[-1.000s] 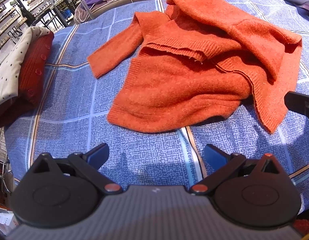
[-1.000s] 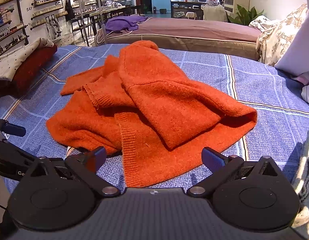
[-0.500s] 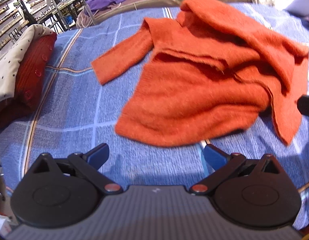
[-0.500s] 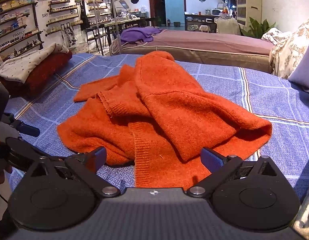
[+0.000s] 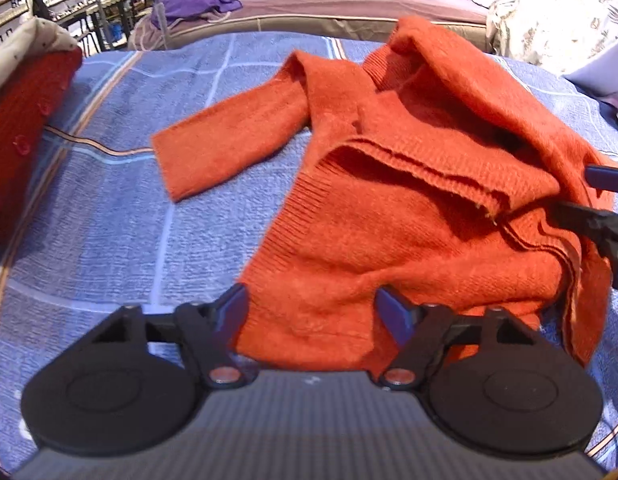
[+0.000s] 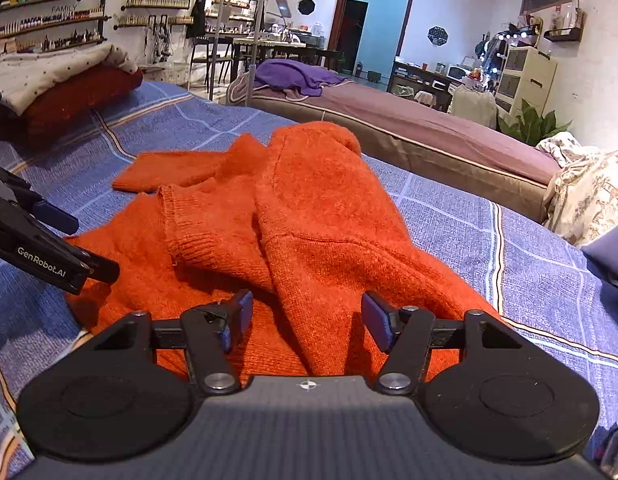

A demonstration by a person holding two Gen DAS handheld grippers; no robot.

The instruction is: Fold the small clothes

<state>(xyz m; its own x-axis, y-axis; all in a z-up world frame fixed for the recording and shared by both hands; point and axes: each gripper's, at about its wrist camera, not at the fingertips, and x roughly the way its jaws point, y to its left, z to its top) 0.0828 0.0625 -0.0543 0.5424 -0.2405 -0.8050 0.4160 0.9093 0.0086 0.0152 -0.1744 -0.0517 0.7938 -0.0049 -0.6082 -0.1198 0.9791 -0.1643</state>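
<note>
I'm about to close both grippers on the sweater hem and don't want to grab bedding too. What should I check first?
1. Left gripper jaws open: ok.
2. Right gripper jaws open: ok.
3. Orange sweater lying flat: not ok, bunched with layers folded over.
4. Sweater edge between the left jaws: ok.
5. Jaws clear of the blue bedspread: cannot tell.
6. Sleeve spread free: ok.

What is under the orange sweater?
The orange sweater lies crumpled on the blue checked blanket, which shows all around it. Whatever sits beneath its folded layers is covered.
</note>
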